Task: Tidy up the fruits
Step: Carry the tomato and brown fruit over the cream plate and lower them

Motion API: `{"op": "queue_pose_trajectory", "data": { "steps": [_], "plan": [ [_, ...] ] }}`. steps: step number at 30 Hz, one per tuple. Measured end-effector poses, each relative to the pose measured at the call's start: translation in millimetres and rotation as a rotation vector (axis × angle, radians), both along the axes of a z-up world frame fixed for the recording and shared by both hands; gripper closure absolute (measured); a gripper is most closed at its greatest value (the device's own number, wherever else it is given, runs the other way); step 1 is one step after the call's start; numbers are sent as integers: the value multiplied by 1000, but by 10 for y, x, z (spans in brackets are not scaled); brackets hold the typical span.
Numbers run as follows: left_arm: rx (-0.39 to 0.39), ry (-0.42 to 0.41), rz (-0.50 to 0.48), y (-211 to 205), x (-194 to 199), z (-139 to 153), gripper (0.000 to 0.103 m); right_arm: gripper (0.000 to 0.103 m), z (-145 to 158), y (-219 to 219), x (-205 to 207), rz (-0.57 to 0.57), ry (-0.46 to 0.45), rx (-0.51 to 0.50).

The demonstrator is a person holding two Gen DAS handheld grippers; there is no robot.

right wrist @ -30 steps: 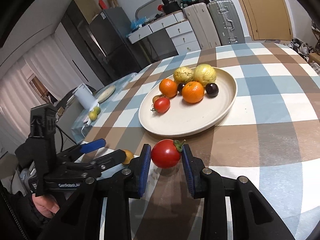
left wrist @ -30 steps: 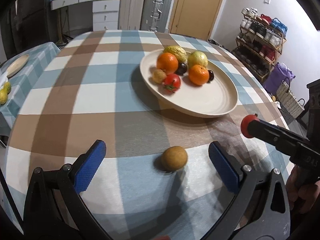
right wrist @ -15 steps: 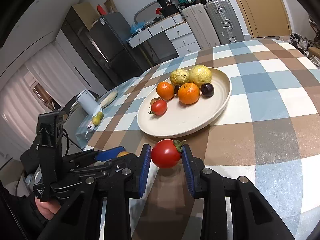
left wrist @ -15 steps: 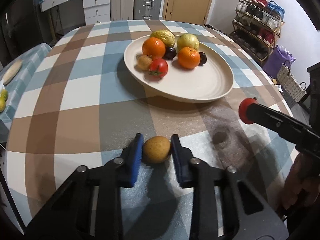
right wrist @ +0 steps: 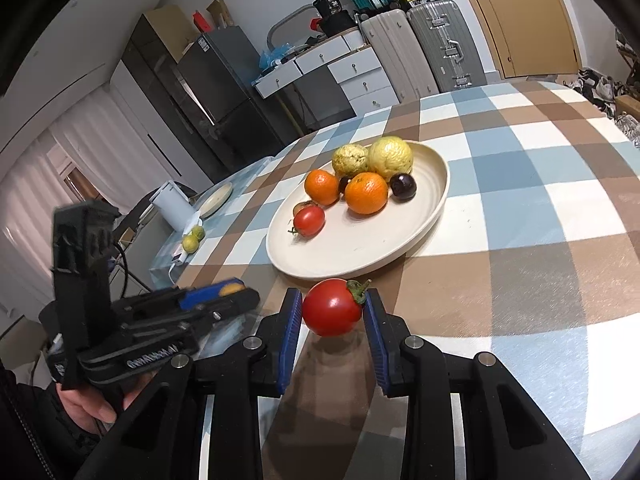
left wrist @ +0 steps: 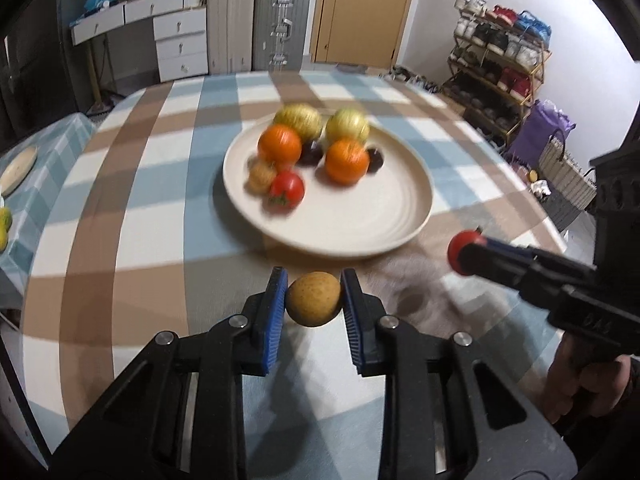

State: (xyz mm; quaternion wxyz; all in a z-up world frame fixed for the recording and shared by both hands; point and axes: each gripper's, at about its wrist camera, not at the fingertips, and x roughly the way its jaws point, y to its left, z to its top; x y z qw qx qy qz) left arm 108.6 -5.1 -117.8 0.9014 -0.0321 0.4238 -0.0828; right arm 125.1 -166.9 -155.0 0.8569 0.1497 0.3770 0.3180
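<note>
My left gripper [left wrist: 314, 300] is shut on a small brown round fruit [left wrist: 314, 299] and holds it above the checked tablecloth, just short of the cream plate [left wrist: 384, 216]. My right gripper [right wrist: 332, 314] is shut on a red tomato [right wrist: 333, 312], also lifted near the plate's [right wrist: 416, 236] front rim. The plate holds two oranges [right wrist: 366, 193], two yellow-green fruits [right wrist: 390, 157], dark plums [right wrist: 403, 186], a tomato [right wrist: 309, 220] and a small brown fruit. The right gripper with its tomato [left wrist: 462, 249] shows at the right of the left wrist view; the left gripper [right wrist: 224, 294] shows at the left of the right wrist view.
The round table has a checked cloth [left wrist: 140, 208]. A side table at the left carries a small plate [right wrist: 216, 200], a white kettle [right wrist: 172, 206] and yellow-green fruits [right wrist: 194, 238]. Suitcases [left wrist: 282, 26], drawers and a shoe rack [left wrist: 500, 64] stand beyond.
My left gripper closed on the brown fruit, lifted it off the cloth and moved toward the plate. My right gripper, holding the tomato throughout, rose slightly and stayed near the plate's rim.
</note>
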Motion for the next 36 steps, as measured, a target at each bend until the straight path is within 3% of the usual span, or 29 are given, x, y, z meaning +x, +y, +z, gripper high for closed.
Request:
{"op": "queue_pose_trajectory", "data": {
  "steps": [9, 15, 25, 36],
  "plan": [
    [-43, -26, -43, -80, 372, 318, 78, 71, 264, -73, 158, -7, -48, -27],
    [-66, -18, -60, -101, 701, 371, 78, 71, 423, 2, 391, 11, -80, -57],
    [-89, 48, -77, -62, 1190, 135, 78, 71, 187, 268, 747, 83, -3, -63],
    [-135, 79, -79, 30, 1472, -64, 78, 71, -74, 464, 992, 131, 71, -51]
  ]
}}
